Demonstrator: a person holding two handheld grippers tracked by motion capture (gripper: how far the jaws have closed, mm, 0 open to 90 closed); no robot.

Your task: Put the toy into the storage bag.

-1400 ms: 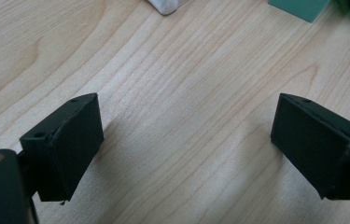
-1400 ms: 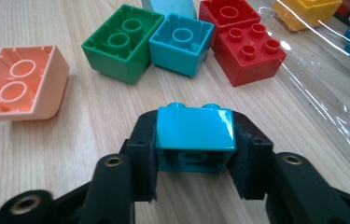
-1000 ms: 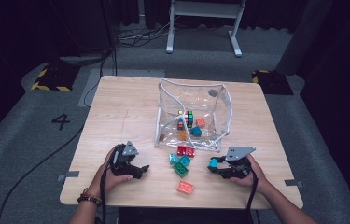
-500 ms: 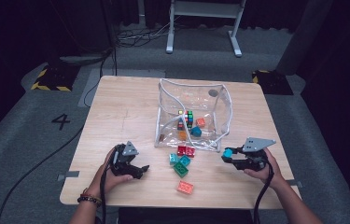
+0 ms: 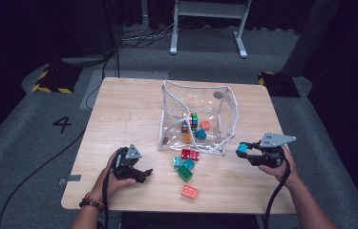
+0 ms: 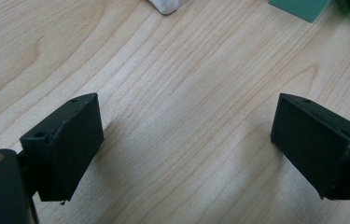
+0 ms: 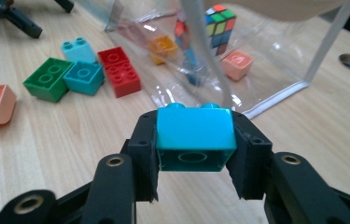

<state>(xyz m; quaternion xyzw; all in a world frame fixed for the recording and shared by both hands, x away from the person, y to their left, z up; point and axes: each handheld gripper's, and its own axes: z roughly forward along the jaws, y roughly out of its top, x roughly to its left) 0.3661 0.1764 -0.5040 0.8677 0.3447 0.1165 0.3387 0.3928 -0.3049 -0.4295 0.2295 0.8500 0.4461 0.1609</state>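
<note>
Right gripper [image 7: 195, 154] jaws clench cyan brick [image 7: 195, 133]; left gripper [image 6: 186, 149] jaws gape, empty.

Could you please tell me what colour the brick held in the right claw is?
The brick is bright cyan, clearest in the right gripper view.

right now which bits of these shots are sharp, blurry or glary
High view: table evenly lit, dark surroundings, soft overall. Left gripper view: wood grain crisp, jaws casting soft shadows, green block cut off at the top edge. Right gripper view: held blue block sharp, clear bag behind it streaked with glare.
</note>
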